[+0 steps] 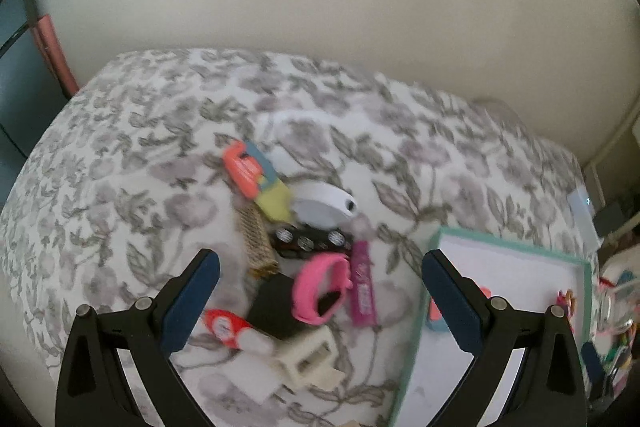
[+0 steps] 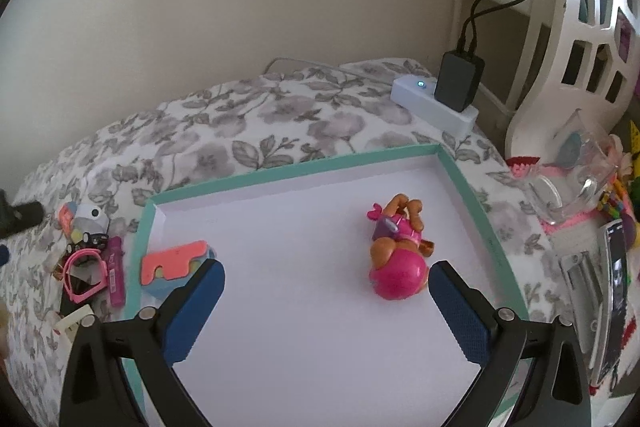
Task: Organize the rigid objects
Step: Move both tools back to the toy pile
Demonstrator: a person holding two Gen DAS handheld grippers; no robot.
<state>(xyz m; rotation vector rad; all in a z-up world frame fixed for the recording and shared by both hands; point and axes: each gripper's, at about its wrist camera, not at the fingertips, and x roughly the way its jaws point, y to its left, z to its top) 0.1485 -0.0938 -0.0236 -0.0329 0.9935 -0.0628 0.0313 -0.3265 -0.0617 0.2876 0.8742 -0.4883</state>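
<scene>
My left gripper (image 1: 320,275) is open above a pile of small objects on the floral bedspread: a pink watch band (image 1: 320,287), a purple tube (image 1: 363,285), a black block (image 1: 276,307), a cream adapter (image 1: 308,357), a white round device (image 1: 324,205) and an orange-yellow toy (image 1: 256,179). My right gripper (image 2: 326,283) is open and empty over a teal-rimmed white tray (image 2: 296,167). In the tray lie a pink toy figure (image 2: 398,251) and an orange-blue toy (image 2: 176,265). The pile also shows in the right wrist view (image 2: 88,259).
A white power strip (image 2: 432,103) with a black charger (image 2: 458,81) sits at the bed's far corner. A clear container (image 2: 576,175), a phone (image 2: 616,291) and a white rack (image 2: 580,47) stand at the right. The wall is behind the bed.
</scene>
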